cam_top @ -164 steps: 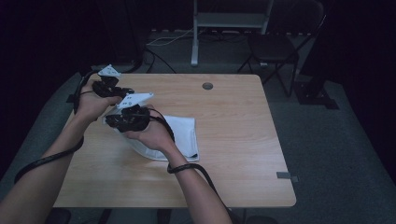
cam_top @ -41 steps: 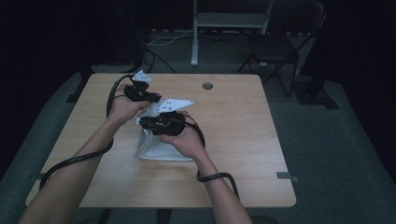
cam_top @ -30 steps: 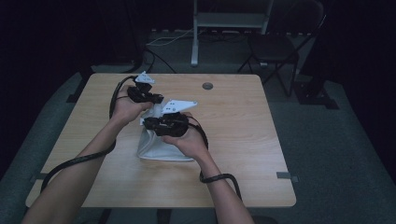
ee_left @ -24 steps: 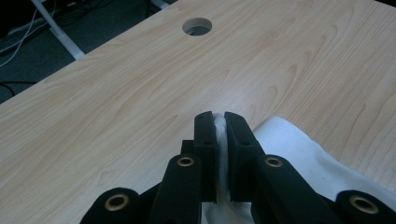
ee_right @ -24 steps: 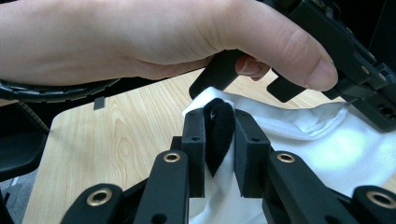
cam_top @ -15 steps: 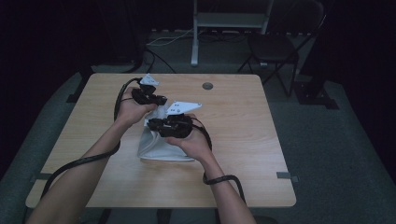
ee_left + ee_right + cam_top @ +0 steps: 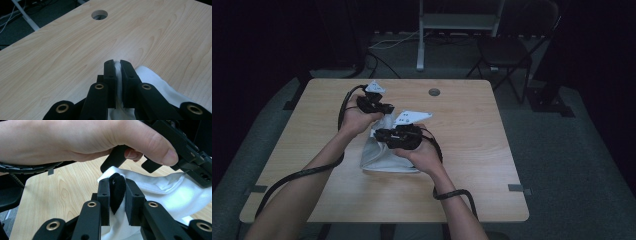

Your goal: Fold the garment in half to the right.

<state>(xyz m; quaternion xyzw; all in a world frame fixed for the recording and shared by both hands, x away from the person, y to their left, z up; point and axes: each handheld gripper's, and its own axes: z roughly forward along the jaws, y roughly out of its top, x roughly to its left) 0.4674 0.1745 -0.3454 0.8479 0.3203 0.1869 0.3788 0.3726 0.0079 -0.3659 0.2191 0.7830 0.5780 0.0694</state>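
Since a second ago we have drawn both claws slightly nearer us; the cloth (image 7: 384, 155) hangs below them onto the worktop (image 7: 492, 145). The left claw (image 7: 116, 65) stays clamped on a white edge, the right claw (image 7: 117, 185) on a dark-trimmed fold, so we judge the fold in progress.

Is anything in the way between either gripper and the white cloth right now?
Nothing visible. The left gripper is already clamped on an edge of the white cloth, and the right gripper is clamped on a black-trimmed part of it. The table around the cloth is bare.
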